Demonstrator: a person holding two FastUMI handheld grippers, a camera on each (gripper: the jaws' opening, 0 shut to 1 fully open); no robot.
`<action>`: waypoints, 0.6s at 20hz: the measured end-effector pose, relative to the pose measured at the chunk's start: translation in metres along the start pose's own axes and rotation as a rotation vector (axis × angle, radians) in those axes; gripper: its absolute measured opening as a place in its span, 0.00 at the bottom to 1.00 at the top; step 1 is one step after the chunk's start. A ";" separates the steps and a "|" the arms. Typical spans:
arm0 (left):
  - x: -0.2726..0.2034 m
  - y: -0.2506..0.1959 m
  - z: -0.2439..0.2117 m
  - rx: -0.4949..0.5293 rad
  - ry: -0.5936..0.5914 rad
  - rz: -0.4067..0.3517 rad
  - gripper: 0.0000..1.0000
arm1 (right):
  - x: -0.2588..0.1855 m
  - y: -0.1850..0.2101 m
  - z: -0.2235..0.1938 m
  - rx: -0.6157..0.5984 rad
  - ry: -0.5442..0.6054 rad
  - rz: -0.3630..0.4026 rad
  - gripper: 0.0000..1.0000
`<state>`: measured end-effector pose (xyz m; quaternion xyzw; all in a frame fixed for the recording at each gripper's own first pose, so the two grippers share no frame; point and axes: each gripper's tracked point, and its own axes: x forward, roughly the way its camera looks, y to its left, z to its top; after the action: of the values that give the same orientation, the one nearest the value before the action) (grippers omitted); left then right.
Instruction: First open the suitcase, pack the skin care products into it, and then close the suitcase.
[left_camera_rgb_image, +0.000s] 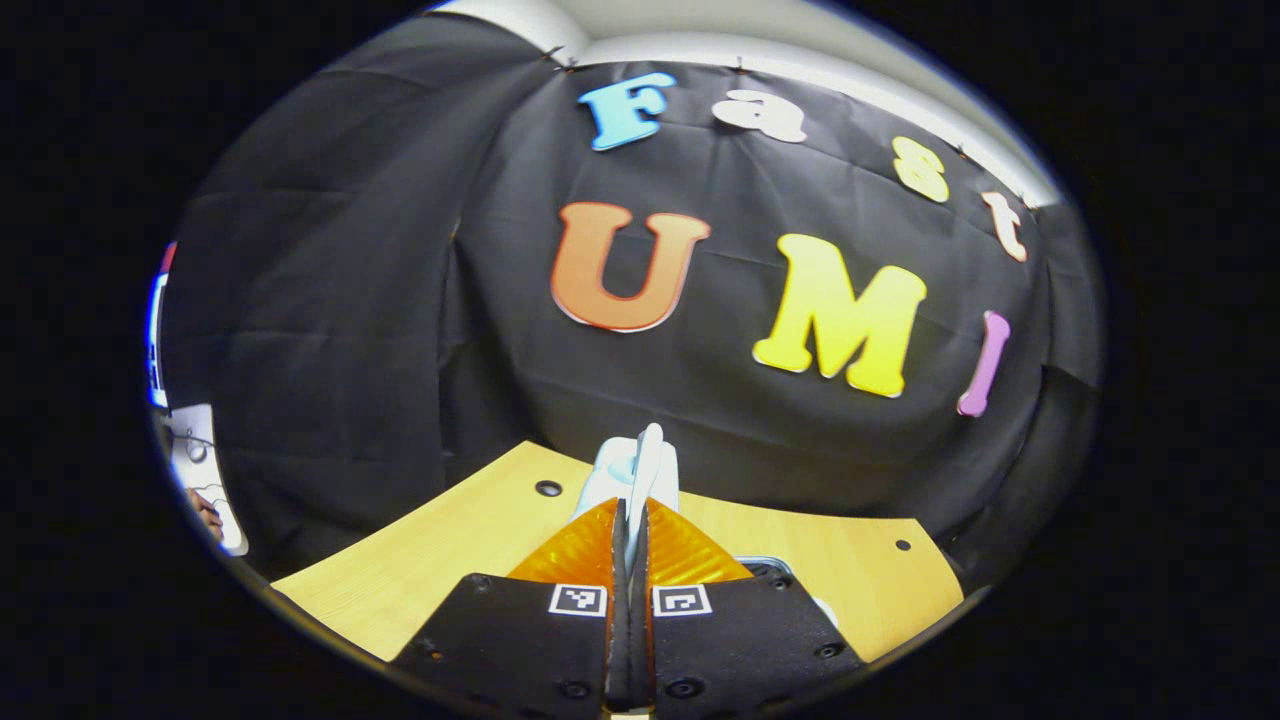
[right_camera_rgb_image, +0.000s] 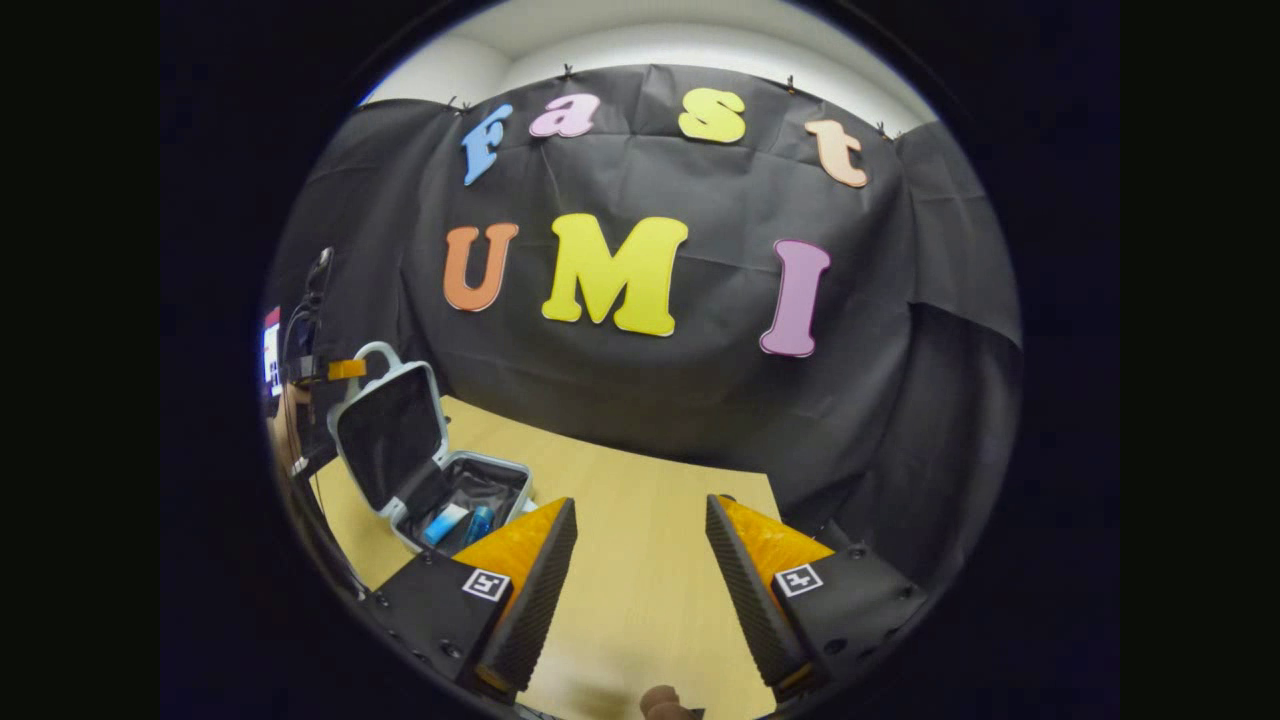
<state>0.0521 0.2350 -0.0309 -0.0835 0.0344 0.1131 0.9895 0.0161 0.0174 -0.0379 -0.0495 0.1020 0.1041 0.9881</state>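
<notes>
Two blue skin care products (right_camera_rgb_image: 458, 522) lie in the base of the open suitcase (right_camera_rgb_image: 470, 490), which sits on the wooden table (right_camera_rgb_image: 640, 560) at the left of the right gripper view. Its lid (right_camera_rgb_image: 390, 435) stands upright, with the handle (right_camera_rgb_image: 378, 352) on top. The left gripper (left_camera_rgb_image: 632, 520) is clamped on the pale edge of that lid (left_camera_rgb_image: 640, 470). The right gripper (right_camera_rgb_image: 640, 530) hangs well apart over bare tabletop, fingers spread wide and holding nothing.
</notes>
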 end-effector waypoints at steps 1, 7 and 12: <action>-0.002 -0.017 -0.001 0.029 0.001 -0.009 0.03 | -0.005 -0.008 -0.002 0.003 -0.003 0.008 0.77; -0.004 -0.122 -0.050 0.234 0.029 -0.066 0.03 | -0.011 -0.037 -0.023 0.049 0.022 0.047 0.77; 0.001 -0.178 -0.113 0.397 0.107 -0.137 0.03 | -0.017 -0.050 -0.045 0.025 0.044 0.069 0.77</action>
<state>0.0887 0.0452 -0.1140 0.1048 0.1027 0.0320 0.9887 0.0025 -0.0403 -0.0740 -0.0360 0.1265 0.1357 0.9820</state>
